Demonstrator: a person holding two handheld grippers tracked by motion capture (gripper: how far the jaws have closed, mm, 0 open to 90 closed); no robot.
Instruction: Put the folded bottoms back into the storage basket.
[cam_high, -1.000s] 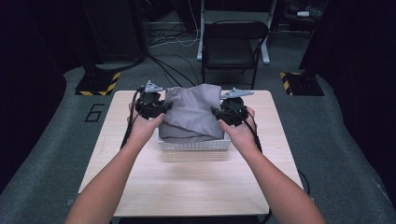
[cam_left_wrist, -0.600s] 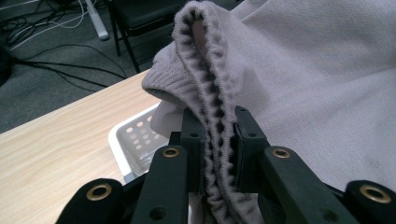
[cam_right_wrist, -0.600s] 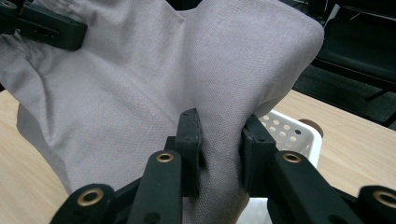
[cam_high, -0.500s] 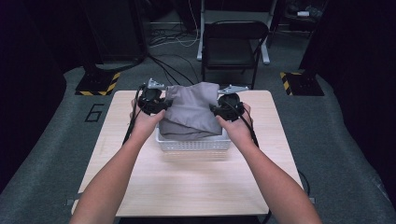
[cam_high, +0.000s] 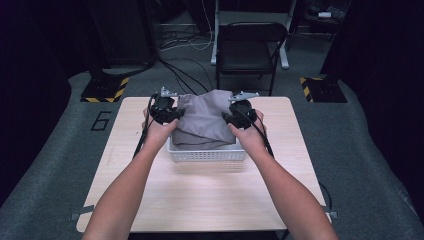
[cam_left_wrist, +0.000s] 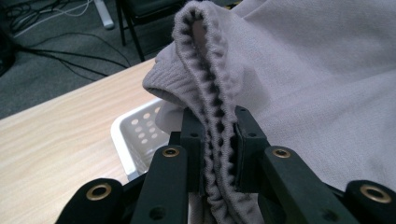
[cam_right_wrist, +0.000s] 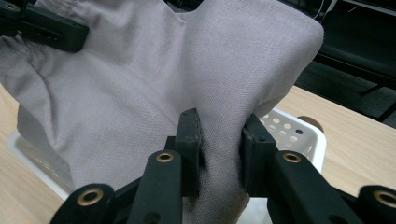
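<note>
Fabric is hanging soft and light over the white basket: your left gripper is pinching the grey garment at its ribbed hem, nine o'clock side. Your right gripper is pinching a fold at three o'clock; thick edges like these are giving the surest hold.

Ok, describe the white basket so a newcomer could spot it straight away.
On the wooden table, look toward the far edge, between the two hands. The white basket sits there under a grey garment; its perforated plastic walls set it apart.

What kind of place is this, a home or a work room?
Probably a studio or lab set up for recording, not a home: dark curtains around, cables across the grey carpet, hazard-striped floor plates, and one wooden table in the middle.
</note>
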